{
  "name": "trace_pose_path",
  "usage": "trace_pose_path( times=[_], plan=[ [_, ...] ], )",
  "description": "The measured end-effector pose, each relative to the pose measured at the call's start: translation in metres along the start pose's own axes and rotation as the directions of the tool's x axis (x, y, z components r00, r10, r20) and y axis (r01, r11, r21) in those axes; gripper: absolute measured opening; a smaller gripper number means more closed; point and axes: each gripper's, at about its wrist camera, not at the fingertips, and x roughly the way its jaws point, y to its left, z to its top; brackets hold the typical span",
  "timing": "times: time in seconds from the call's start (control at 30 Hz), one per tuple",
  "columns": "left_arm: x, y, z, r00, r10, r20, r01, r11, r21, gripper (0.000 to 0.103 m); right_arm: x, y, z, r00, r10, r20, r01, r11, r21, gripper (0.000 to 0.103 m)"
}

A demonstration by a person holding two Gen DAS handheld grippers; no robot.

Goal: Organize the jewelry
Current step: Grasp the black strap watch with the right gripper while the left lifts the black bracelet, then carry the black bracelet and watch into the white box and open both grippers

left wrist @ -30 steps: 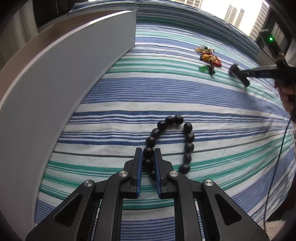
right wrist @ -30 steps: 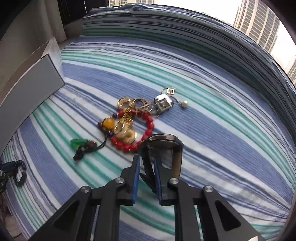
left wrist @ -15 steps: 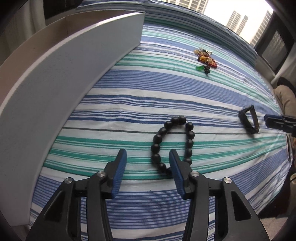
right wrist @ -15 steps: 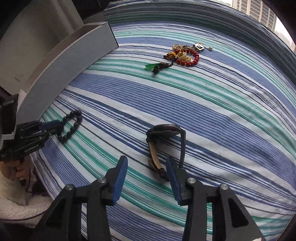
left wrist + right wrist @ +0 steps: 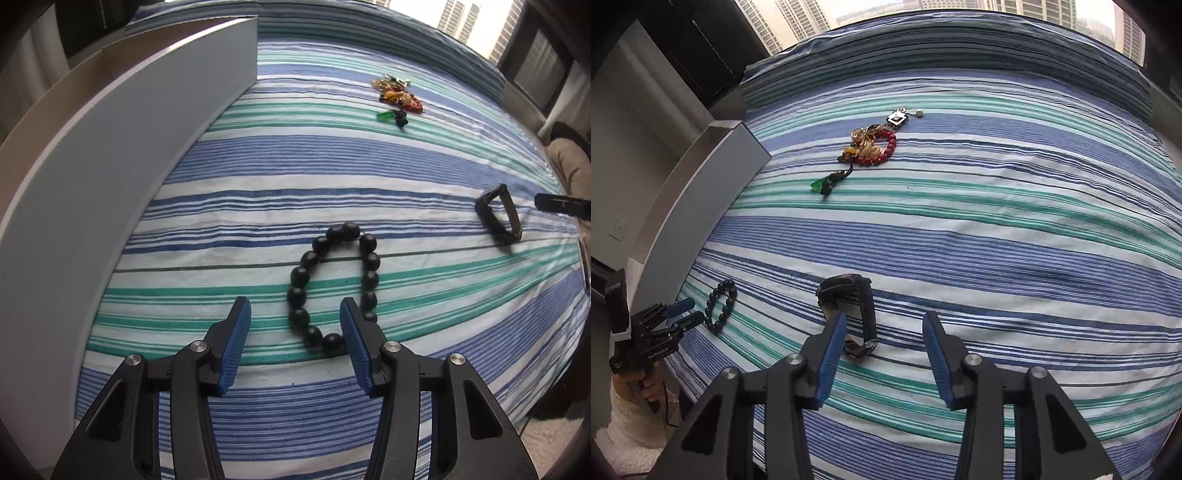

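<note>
Both tongs, left (image 5: 294, 325) and right (image 5: 882, 334), gape wide, empty. Black bead bracelet (image 5: 334, 286) light, floppy, rolls; pinch 1 bead at 6 o'clock. Watch (image 5: 851, 314) stiffer; take strap.

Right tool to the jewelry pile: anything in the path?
Only the watch, lying on the bedspread just ahead of the open right tool, by its left finger. Beyond it, bare stripes up to the pile.

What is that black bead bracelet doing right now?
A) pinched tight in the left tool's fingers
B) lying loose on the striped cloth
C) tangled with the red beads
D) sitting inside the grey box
B: the black bead bracelet lies flat on the striped cloth, with the left gripper spread open around it.
</note>
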Motion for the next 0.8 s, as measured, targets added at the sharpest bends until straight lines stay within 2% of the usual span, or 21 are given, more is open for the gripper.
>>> trace_pose_path(
  times=[0.13, 0.17, 0.2, 0.27, 0.3, 0.33, 0.53, 0.8],
  plan=[
    [0.008, -0.006, 0.004, 1.000, 0.023, -0.015, -0.023, 1.000, 0.015, 0.048, 0.027, 0.017, 0.005, 1.000, -0.018, -0.019, 0.017, 0.997, -0.073, 0.044],
    [0.009, -0.008, 0.004, 1.000, 0.022, -0.017, -0.022, 1.000, 0.022, 0.043, 0.033, 0.021, 0.006, 0.999, -0.028, -0.019, 0.026, 0.995, -0.092, 0.044],
    [0.011, -0.010, 0.005, 1.000, 0.022, -0.023, -0.021, 0.999, 0.031, 0.029, 0.039, 0.024, 0.007, 0.999, -0.036, -0.018, 0.034, 0.994, -0.106, 0.044],
    [0.011, -0.013, 0.005, 0.999, 0.042, -0.020, -0.041, 0.997, 0.058, 0.012, 0.048, 0.028, 0.008, 0.999, -0.046, -0.025, 0.043, 0.991, -0.126, 0.040],
    [0.011, -0.014, 0.005, 0.999, 0.032, -0.022, -0.031, 0.997, 0.064, 0.011, 0.050, 0.030, 0.007, 0.998, -0.047, -0.030, 0.043, 0.991, -0.129, 0.030],
    [0.010, -0.013, 0.005, 1.000, 0.015, -0.025, -0.014, 0.998, 0.059, 0.010, 0.050, 0.030, 0.007, 0.998, -0.060, -0.029, 0.056, 0.990, -0.129, 0.010],
    [-0.012, 0.001, 0.009, 0.997, -0.073, 0.018, 0.073, 0.997, -0.016, 0.010, 0.013, 0.035, 0.000, 0.999, -0.027, 0.029, 0.030, 0.993, -0.110, 0.008],
    [-0.076, 0.015, 0.023, 0.985, -0.105, 0.134, 0.114, 0.991, -0.064, 0.010, -0.035, 0.055, 0.003, 0.996, 0.013, 0.092, 0.000, 0.989, -0.149, 0.008]
  ],
)
